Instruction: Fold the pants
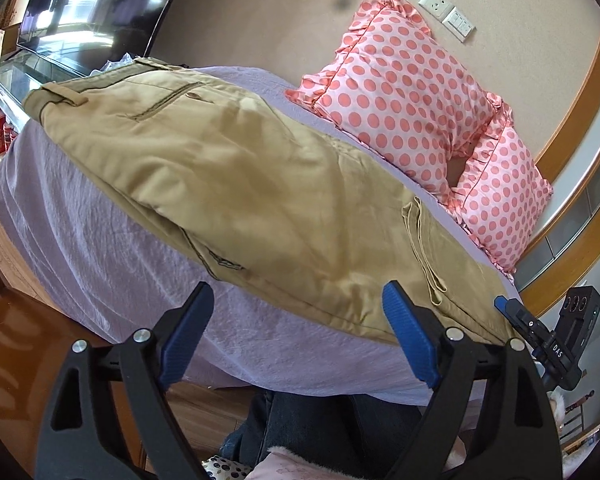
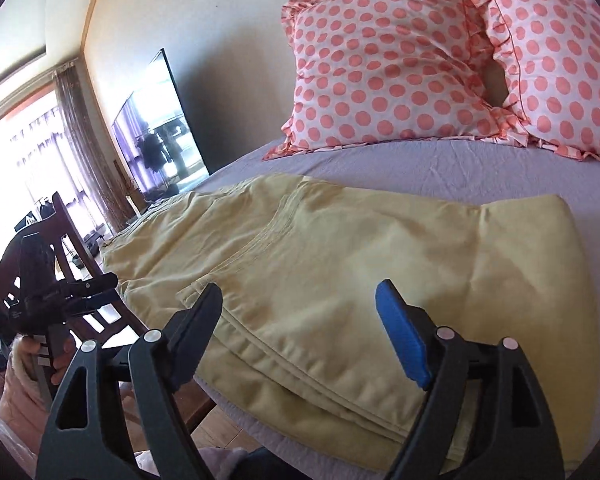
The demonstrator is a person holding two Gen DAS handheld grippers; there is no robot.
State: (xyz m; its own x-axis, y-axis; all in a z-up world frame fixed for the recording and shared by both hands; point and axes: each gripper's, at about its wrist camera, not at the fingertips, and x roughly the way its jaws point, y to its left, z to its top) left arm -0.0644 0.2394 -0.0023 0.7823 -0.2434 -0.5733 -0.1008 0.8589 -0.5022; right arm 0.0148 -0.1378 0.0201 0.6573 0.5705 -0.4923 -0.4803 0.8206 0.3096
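Observation:
Tan pants [image 1: 236, 184] lie folded lengthwise on a lilac bed sheet [image 1: 100, 248], waistband at the far left, legs running toward the near right. In the right wrist view the pants [image 2: 340, 264] look doubled over, with a fold at the right. My left gripper [image 1: 296, 320] is open and empty, just above the near edge of the pants. My right gripper [image 2: 300, 320] is open and empty, over the near hem edge. The left gripper also shows in the right wrist view [image 2: 60, 292], and the right gripper in the left wrist view [image 1: 540, 332].
Two pink polka-dot pillows [image 2: 380, 72] lean against the wall behind the pants. A television [image 2: 160, 136] stands at the bed's left. A dark wooden chair [image 2: 72, 240] stands by the near left edge. The person's legs [image 1: 320, 432] are at the bed's front.

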